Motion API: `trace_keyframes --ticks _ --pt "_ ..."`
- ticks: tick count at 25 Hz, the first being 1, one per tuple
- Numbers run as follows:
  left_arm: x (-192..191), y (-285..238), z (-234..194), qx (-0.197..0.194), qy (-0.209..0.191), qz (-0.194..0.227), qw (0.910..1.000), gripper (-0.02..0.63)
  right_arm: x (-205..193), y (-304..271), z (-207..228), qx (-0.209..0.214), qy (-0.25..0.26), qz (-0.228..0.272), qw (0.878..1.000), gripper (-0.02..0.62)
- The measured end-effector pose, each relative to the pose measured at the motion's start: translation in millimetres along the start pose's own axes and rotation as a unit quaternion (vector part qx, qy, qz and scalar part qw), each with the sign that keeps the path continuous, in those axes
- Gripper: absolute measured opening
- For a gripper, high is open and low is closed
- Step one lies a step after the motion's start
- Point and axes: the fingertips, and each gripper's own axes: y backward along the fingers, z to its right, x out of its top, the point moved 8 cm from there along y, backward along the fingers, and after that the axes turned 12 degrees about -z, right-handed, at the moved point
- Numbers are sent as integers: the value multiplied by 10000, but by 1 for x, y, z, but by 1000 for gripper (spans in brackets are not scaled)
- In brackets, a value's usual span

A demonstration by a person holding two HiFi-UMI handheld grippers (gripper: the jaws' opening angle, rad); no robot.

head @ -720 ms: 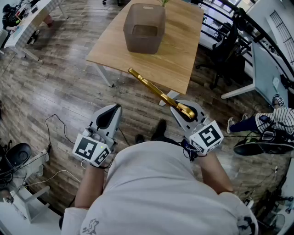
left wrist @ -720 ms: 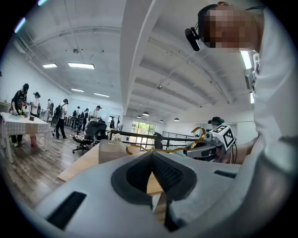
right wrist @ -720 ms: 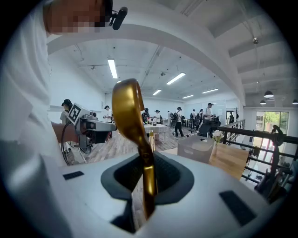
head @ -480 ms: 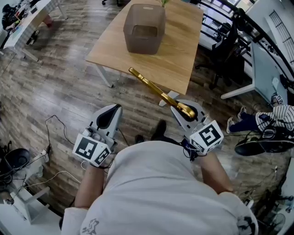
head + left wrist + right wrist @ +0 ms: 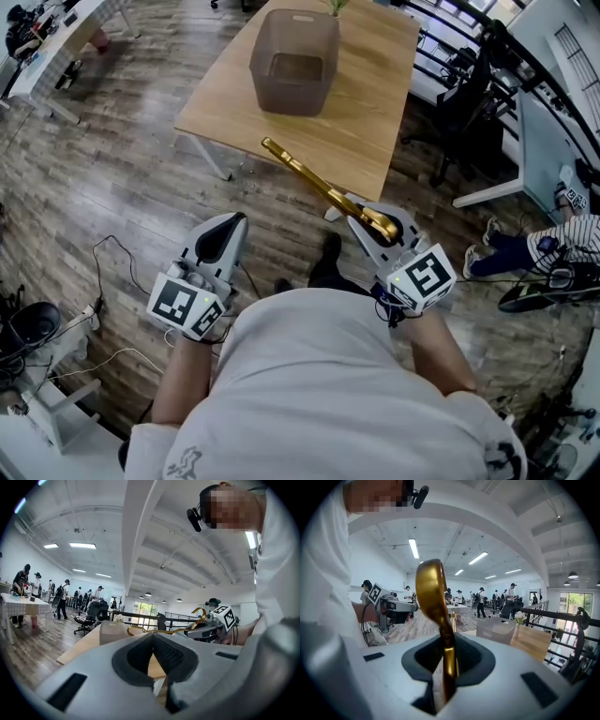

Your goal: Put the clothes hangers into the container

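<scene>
The hanger [image 5: 319, 185] is pinched at one end only, so its long gold arm sticks out as a lever. A swing or a bump can make it pivot or slip between the pads. The free tip, at about 10 o'clock from the right gripper [image 5: 378, 228], hangs just off the near edge of the table [image 5: 375, 103]. If it is carried forward at this height, it may catch that edge or knock the rim of the container [image 5: 294, 58], which looks light enough to shift or tip. The hanger also seems longer than the container's mouth is wide, so it probably has to go in end first; laid flat, it would likely bridge the rim and slide off.

The right gripper's jaws are clamped on the hanger near its hook, though the exact spot is hard to make out. That hand is held out in front of the body, with the gripper tilted a little downward toward 11 o'clock. The left gripper [image 5: 221, 240] sits at 9 o'clock from the right one, roughly level. Its jaws are closed together with nothing between them. The container stands on the table at 12 o'clock, well apart from both grippers.
</scene>
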Motion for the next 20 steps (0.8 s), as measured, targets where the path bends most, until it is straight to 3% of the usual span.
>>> trace_keyframes --ticks 5,20 --pt "12 -30 -6 112 21 -40 9999 6 5 -11 36 131 87 24 9999 69" --pt "72 -175 -9 644 222 -123 9976 6 20 -32 207 700 446 28 9965 69"
